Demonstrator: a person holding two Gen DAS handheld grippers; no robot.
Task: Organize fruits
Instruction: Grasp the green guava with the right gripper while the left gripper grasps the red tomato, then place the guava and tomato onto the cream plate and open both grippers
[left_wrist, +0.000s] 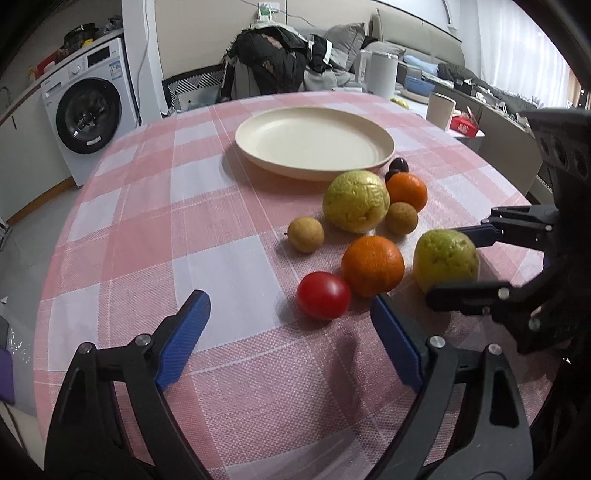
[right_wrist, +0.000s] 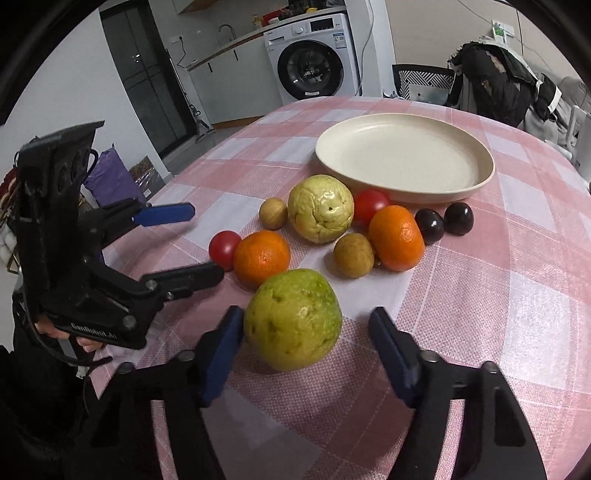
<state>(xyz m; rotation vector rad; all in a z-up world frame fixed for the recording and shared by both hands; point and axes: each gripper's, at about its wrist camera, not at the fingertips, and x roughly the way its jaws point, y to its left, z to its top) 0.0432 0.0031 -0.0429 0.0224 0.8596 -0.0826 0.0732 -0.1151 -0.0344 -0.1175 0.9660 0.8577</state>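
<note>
A cream plate stands empty on the checked tablecloth. Fruit lies in front of it: two green guavas, two oranges, tomatoes, small brown fruits, dark plums. My right gripper is open with its fingers either side of the near guava; the left finger touches it. My left gripper is open and empty, just short of the near tomato.
The table's round edge drops off on the left. A washing machine stands beyond it. A chair with clothes, a white jug and a cup are behind the table.
</note>
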